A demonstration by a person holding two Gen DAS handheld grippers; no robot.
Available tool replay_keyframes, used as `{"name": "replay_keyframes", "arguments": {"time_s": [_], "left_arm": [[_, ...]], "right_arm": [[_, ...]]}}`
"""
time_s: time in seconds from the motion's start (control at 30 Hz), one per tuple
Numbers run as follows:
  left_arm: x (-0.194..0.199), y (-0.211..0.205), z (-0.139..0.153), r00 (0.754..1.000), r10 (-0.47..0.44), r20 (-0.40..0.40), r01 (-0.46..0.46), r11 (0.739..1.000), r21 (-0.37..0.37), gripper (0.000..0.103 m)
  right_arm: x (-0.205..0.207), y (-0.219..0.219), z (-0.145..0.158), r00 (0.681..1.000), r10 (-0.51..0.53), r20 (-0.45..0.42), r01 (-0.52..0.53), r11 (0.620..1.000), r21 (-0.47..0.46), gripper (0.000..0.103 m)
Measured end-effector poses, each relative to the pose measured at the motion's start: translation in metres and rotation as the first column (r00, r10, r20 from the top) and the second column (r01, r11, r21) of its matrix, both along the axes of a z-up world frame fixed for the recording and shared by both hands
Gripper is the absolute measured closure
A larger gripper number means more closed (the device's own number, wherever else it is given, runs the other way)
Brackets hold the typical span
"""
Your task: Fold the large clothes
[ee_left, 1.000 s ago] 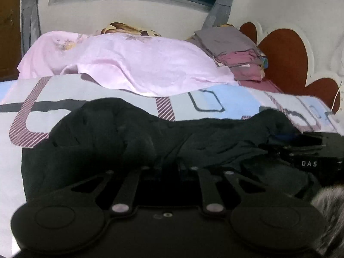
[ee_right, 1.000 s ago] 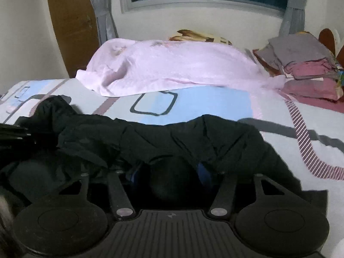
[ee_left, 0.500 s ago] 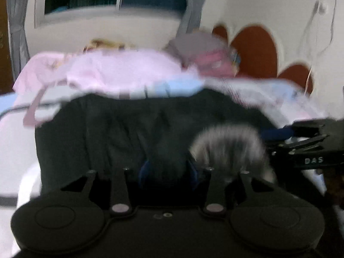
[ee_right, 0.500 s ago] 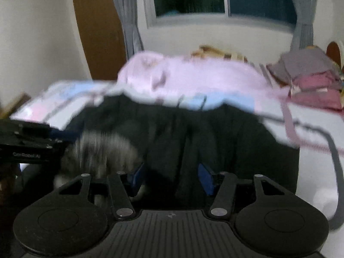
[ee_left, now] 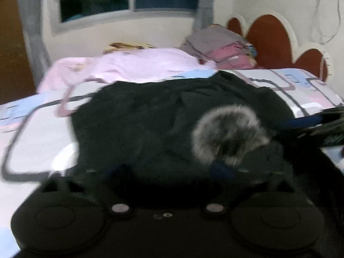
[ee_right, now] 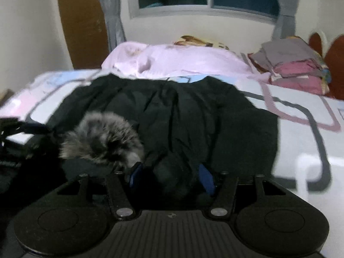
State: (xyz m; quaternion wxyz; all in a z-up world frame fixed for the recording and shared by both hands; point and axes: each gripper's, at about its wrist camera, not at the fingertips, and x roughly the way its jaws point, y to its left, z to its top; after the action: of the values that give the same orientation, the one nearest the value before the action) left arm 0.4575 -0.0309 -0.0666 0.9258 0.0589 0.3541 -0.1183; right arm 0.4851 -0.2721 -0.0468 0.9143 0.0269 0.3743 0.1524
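Note:
A black coat (ee_left: 150,118) with a grey fur trim (ee_left: 228,133) lies spread on the bed. My left gripper (ee_left: 166,172) hovers over its near edge. Its jaws are opening, its blue pads stand far apart, and the cloth lies loose beneath them. In the right wrist view the same coat (ee_right: 204,118) and fur trim (ee_right: 101,137) show, and my right gripper (ee_right: 171,177) is shut on a bunched fold of the coat. The right gripper (ee_left: 322,124) pokes in at the right edge of the left view. The left gripper (ee_right: 13,129) sits at the left edge of the right view.
A patterned bedsheet (ee_left: 36,129) covers the bed. A pink blanket (ee_right: 172,62) lies heaped behind the coat. A stack of folded clothes (ee_right: 294,64) rests by the brown headboard (ee_left: 268,38). A wooden door (ee_right: 81,21) and a window stand beyond.
Both grippers drew back and rose, and the coat went from bunched to spread out with the fur trim on top. The left jaws opened and let go of the cloth.

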Motion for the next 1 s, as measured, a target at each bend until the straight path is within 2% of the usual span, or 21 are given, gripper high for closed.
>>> {"name": "replay_keyframes", "arguments": {"time_s": [0.03, 0.07, 0.1, 0.13, 0.2, 0.43, 0.57, 0.77, 0.9, 1.0], "left_arm": [[-0.012, 0.007, 0.003, 1.0, 0.006, 0.007, -0.006, 1.0, 0.006, 0.004], [-0.025, 0.015, 0.004, 1.0, 0.012, 0.008, -0.012, 1.0, 0.005, 0.004], [-0.038, 0.024, 0.006, 1.0, 0.024, 0.01, -0.024, 1.0, 0.001, 0.006], [-0.052, 0.036, 0.006, 0.999, 0.034, 0.01, -0.034, 0.999, -0.01, 0.015], [-0.081, 0.058, 0.003, 0.998, 0.06, -0.008, -0.061, 0.998, -0.025, 0.024], [-0.191, 0.122, -0.009, 0.984, 0.162, -0.071, -0.165, 0.985, -0.043, 0.022], [-0.238, 0.138, -0.02, 0.977, 0.172, -0.128, -0.18, 0.982, -0.057, 0.024], [-0.275, 0.151, -0.033, 0.961, 0.198, -0.19, -0.219, 0.971, -0.094, 0.029], [-0.29, 0.158, -0.043, 0.948, 0.205, -0.245, -0.254, 0.949, -0.189, 0.031], [-0.294, 0.162, -0.045, 0.941, 0.211, -0.263, -0.28, 0.925, -0.258, 0.031]], "right_arm": [[-0.014, -0.01, 0.006, 1.0, -0.021, 0.005, 0.021, 1.0, 0.016, 0.045], [-0.03, -0.019, 0.012, 0.999, -0.048, 0.011, 0.047, 0.999, 0.027, 0.026], [-0.045, -0.028, 0.017, 0.997, -0.071, 0.024, 0.07, 0.997, 0.039, 0.016], [-0.064, -0.039, 0.021, 0.995, -0.094, 0.038, 0.092, 0.994, 0.052, 0.013], [-0.099, -0.056, 0.026, 0.99, -0.138, 0.029, 0.136, 0.989, 0.061, 0.013], [-0.231, -0.101, 0.016, 0.962, -0.267, -0.056, 0.272, 0.954, 0.125, 0.013], [-0.287, -0.119, 0.001, 0.941, -0.308, -0.141, 0.33, 0.928, 0.175, 0.029], [-0.333, -0.134, -0.02, 0.91, -0.342, -0.235, 0.396, 0.887, 0.24, 0.029], [-0.348, -0.143, -0.037, 0.886, -0.341, -0.314, 0.435, 0.846, 0.308, 0.029], [-0.357, -0.144, -0.041, 0.89, -0.334, -0.31, 0.431, 0.838, 0.334, 0.03]]}}
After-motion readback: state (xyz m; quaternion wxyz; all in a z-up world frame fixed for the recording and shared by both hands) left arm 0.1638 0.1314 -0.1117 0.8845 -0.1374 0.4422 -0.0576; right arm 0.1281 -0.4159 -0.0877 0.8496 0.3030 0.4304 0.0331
